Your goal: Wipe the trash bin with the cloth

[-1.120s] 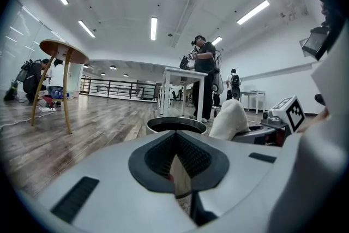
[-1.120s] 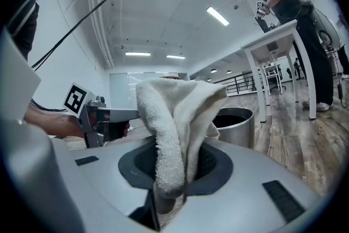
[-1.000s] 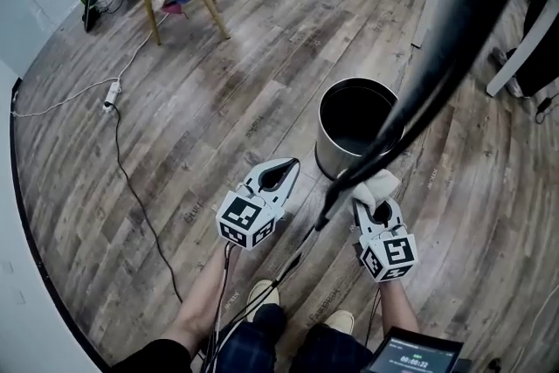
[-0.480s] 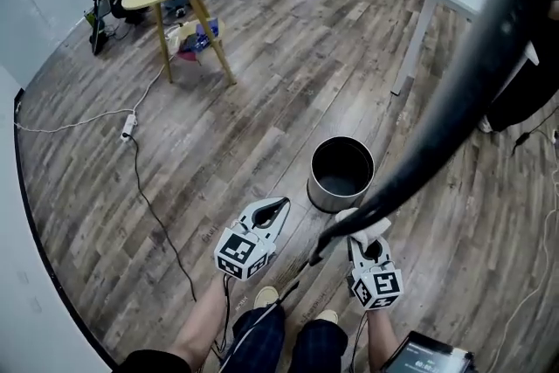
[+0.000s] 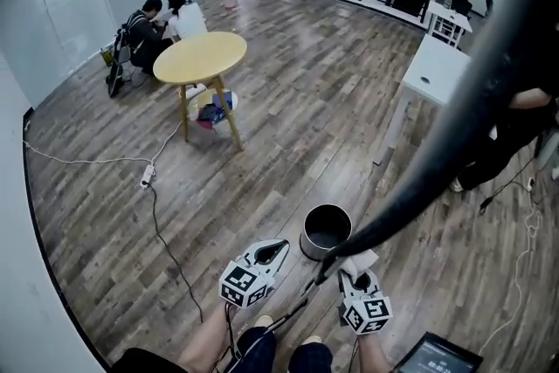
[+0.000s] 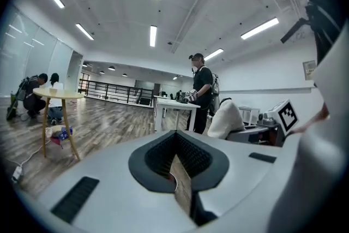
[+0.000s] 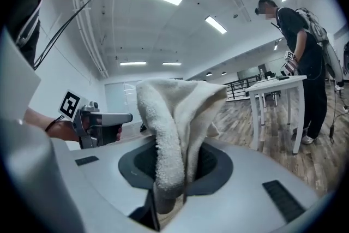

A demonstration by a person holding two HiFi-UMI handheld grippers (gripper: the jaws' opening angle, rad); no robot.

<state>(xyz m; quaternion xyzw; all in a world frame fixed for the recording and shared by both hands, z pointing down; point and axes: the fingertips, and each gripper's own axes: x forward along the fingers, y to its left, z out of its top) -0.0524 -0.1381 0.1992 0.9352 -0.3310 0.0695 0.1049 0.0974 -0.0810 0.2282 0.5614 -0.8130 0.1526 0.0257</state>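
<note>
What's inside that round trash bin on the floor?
The trash bin looks empty: only dark inner wall and bare bottom show. Its near inner side is hidden behind the rim, and tiny bits would be too small to see.

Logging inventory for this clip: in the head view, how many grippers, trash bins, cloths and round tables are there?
Handheld two-jaw grippers: 2, the left gripper and the right gripper
Round dark metal trash bin: 1
White terry cloth: 1
Round yellow wooden table: 1
Total: 5

The left hand-held gripper (image 5: 279, 247) and right hand-held gripper (image 5: 352, 274) are pale grey with black-and-white marker cubes (image 5: 242, 286).
</note>
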